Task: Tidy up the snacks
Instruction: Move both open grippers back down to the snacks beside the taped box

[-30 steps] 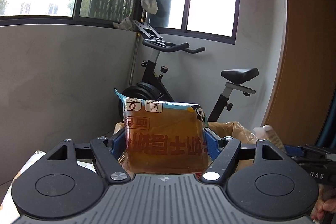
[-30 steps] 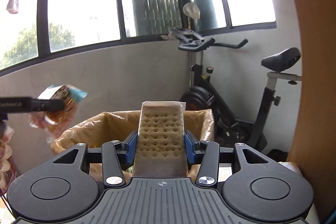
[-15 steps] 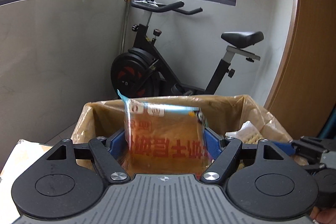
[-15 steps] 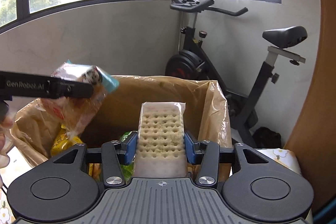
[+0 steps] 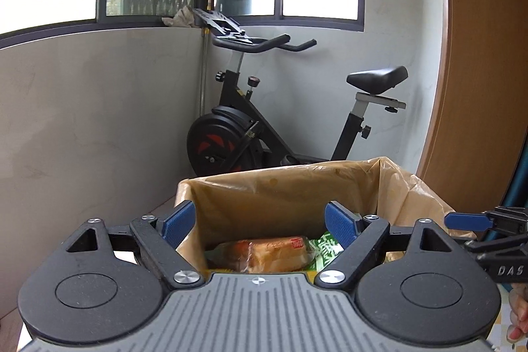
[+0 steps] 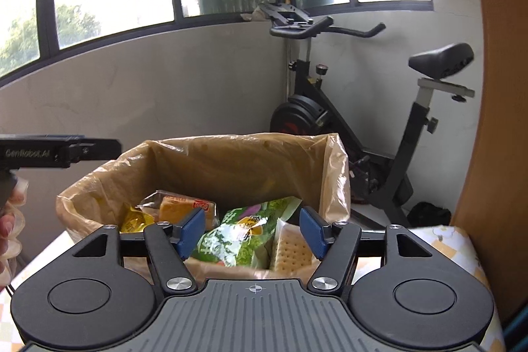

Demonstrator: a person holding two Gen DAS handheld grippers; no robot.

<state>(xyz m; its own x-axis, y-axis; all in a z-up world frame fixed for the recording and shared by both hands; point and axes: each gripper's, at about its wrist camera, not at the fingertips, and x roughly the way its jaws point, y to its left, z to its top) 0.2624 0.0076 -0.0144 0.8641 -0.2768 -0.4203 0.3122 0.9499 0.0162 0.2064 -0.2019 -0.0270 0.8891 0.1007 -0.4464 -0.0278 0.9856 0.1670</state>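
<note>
A bin lined with a tan plastic bag [image 5: 297, 187] [image 6: 231, 160] stands in front of both grippers. My left gripper [image 5: 260, 221] is open and empty above it. A clear-wrapped bread packet [image 5: 267, 254] [image 6: 180, 208] lies inside. My right gripper [image 6: 254, 230] is open and empty over the bin's near edge. A packet of pale crackers [image 6: 290, 253] lies inside below it, beside a green snack bag [image 6: 244, 233] [image 5: 325, 251] and a yellow packet [image 6: 132, 220]. The left gripper's finger [image 6: 82, 149] shows at the left of the right wrist view.
A black exercise bike [image 5: 264, 137] [image 6: 379, 137] stands behind the bin against a grey wall under windows. A wooden panel [image 5: 485, 88] [image 6: 501, 121] rises at the right. A patterned tablecloth [image 6: 462, 246] lies under the bin.
Both grippers opened. The bread packet dropped from the left gripper into the bin and the cracker packet dropped from the right gripper into the bin.
</note>
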